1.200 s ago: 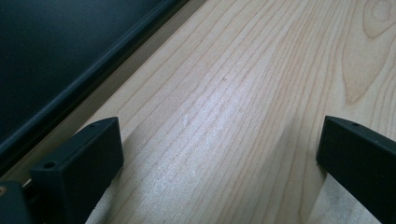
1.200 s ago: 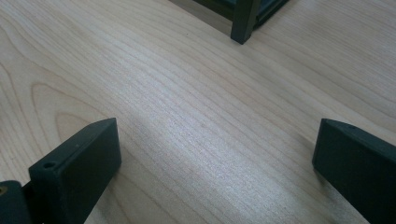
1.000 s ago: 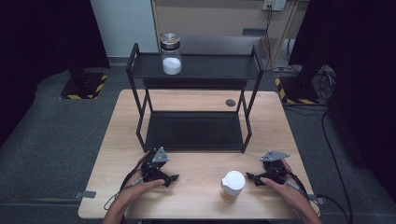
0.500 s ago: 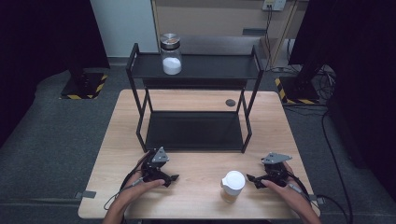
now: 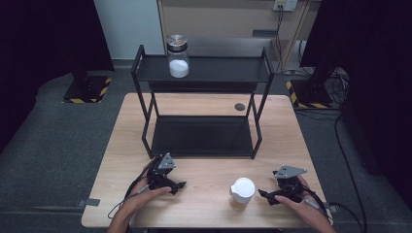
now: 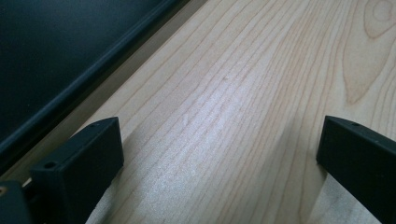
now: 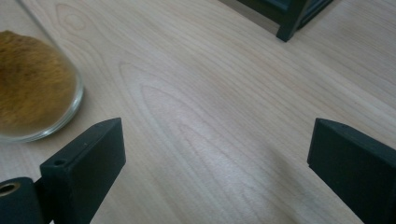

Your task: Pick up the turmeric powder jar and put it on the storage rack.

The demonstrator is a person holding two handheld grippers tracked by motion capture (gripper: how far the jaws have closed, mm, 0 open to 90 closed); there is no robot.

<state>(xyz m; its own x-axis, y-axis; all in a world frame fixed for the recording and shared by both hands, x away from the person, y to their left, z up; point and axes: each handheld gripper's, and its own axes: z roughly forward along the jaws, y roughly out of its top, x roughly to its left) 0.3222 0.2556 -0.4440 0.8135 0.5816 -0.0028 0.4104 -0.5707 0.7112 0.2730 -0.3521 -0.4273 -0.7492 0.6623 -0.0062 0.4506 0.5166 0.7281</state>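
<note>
A glass jar with a white lid and brown powder inside stands on the wooden table near its front edge. My right gripper rests on the table just right of that jar, open, with bare wood between its jaws. My left gripper lies on the table at the front left, open over bare wood. A second glass jar with a metal lid and white powder sits on the top shelf of the black rack, at its left end.
The black two-tier rack's lower shelf rests on the table behind both grippers; its foot and edge show close by. A small dark round spot lies behind the rack. Cables trail off the table's front.
My right gripper has shifted slightly left toward the white-lidded jar. The left gripper and both jars have stayed put.
</note>
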